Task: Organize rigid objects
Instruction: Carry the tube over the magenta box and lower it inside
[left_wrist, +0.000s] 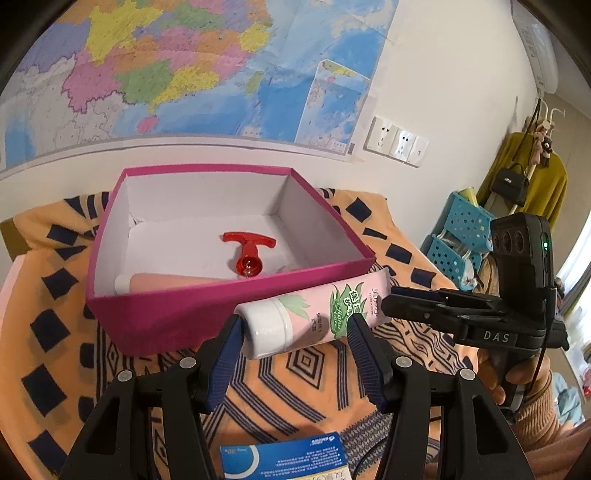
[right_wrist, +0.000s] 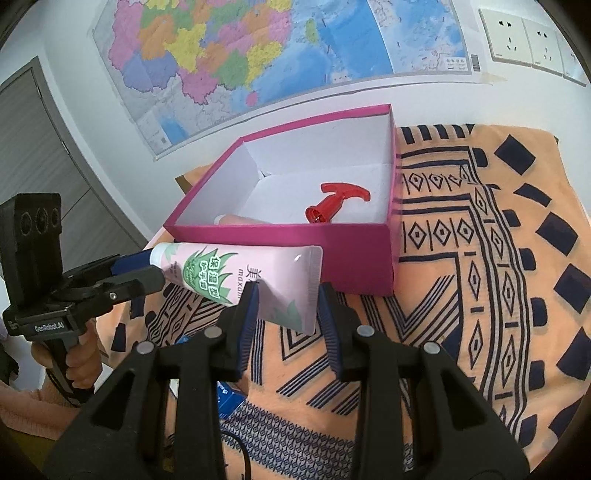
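A pink hand-cream tube (left_wrist: 314, 314) with a white cap and green leaf print hangs in the air just in front of the magenta box (left_wrist: 177, 317). My left gripper (left_wrist: 293, 341) has its fingers on either side of the cap end, in contact with it. My right gripper (right_wrist: 288, 314) is shut on the tube's (right_wrist: 240, 280) flat crimped end. The box (right_wrist: 332, 251) holds a red T-shaped plastic part (left_wrist: 249, 253) and a peach tube (left_wrist: 166, 282); both also show in the right wrist view, the red part (right_wrist: 338, 203) and the peach tube (right_wrist: 236, 219).
An orange cloth with dark geometric print (right_wrist: 480, 295) covers the table. A blue carton (left_wrist: 284, 458) lies near the front edge. A wall map (left_wrist: 166, 74) hangs behind. Blue perforated baskets (left_wrist: 458, 236) stand to the right, off the table.
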